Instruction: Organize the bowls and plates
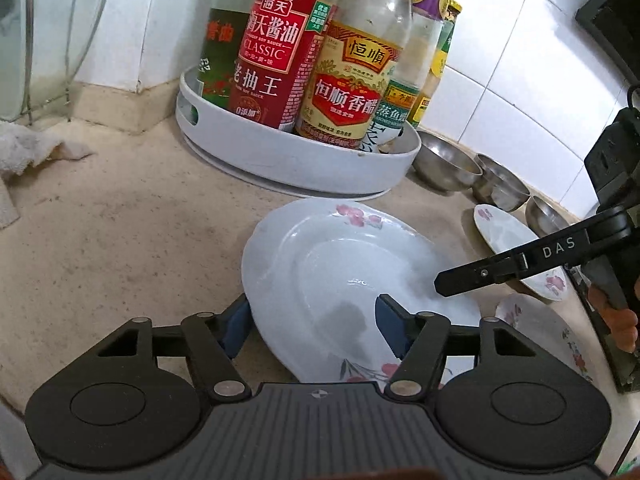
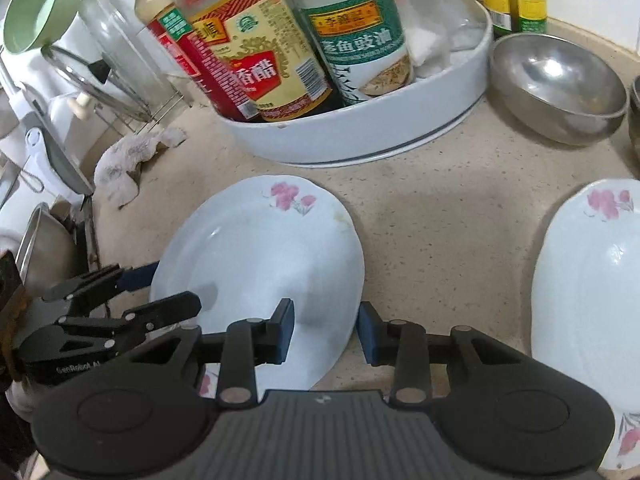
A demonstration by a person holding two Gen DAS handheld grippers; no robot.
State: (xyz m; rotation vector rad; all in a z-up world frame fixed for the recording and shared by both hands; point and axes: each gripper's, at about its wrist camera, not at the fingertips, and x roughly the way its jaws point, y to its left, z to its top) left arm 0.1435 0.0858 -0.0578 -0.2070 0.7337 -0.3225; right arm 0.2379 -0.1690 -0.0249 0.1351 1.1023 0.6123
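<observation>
White wall tiles stand behind a beige speckled stone surface (image 1: 120, 232). On it lies a white oval plate with pink flowers (image 1: 340, 272), just in front of a round white tray (image 1: 304, 160) full of sauce bottles (image 1: 276, 56).

The left tool (image 1: 310, 330) has its blue pads apart, one on each side of the near left rim of this plate; one cannot tell if they press it.

The right tool (image 2: 326, 334) straddles the right rim with pads apart, and contact is not clear.

Steel bowls (image 1: 446, 164) and a second flowered plate (image 2: 588, 312) are to the right, a crumpled cloth (image 2: 132, 160) to the left.
</observation>
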